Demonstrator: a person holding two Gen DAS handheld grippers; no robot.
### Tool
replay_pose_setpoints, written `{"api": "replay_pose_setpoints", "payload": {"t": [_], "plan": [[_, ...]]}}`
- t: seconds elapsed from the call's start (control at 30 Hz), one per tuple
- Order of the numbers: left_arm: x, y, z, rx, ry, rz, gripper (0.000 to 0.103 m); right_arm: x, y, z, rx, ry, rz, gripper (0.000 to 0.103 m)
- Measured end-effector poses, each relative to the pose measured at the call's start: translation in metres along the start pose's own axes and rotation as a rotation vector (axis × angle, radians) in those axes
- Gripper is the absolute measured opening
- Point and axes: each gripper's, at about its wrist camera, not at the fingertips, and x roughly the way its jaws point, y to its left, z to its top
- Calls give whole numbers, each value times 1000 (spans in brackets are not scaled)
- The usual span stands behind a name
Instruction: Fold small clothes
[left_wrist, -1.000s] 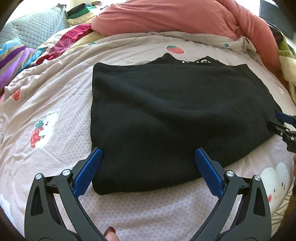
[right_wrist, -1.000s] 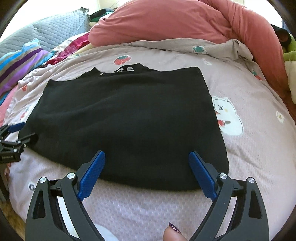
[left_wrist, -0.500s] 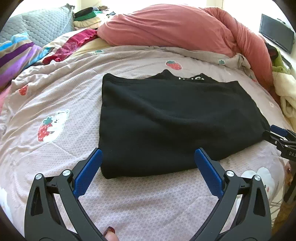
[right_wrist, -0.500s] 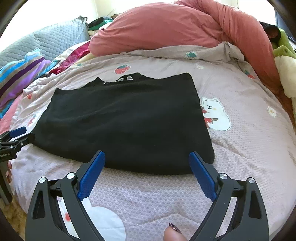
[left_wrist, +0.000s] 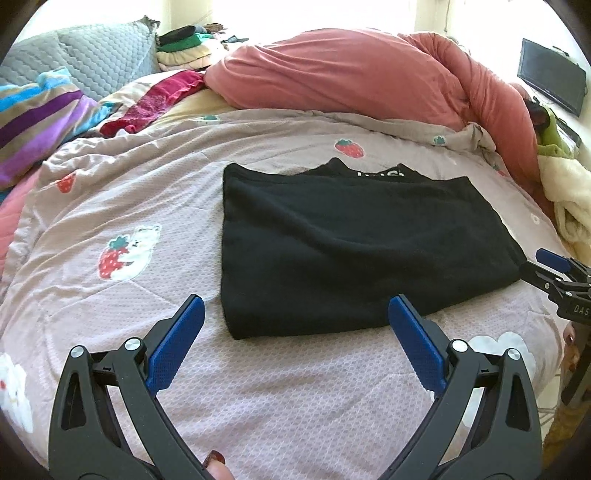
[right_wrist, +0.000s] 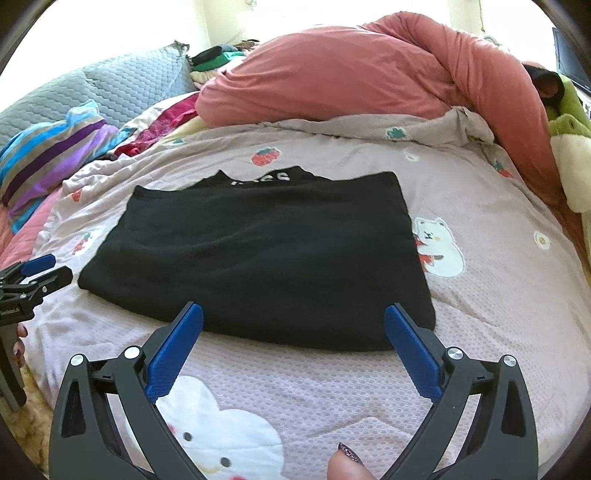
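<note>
Black garment lying flat, already folded over, mid-bed on the pink quilt, both left gripper and right gripper spread wide and empty just short of its near edge; probably best pinching both near corners evenly before folding across.
</note>
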Motion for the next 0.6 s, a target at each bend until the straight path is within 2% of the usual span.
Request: {"api": "replay_pose_setpoints", "payload": {"t": [0.3,0.6], "plan": [[-17,18,-1,-40,-31,22,93,-5,41,10,-89,-25,63,98],[-16,47,2,-107,-39,66,93,5,95,12,-205,-17,131,98]]}}
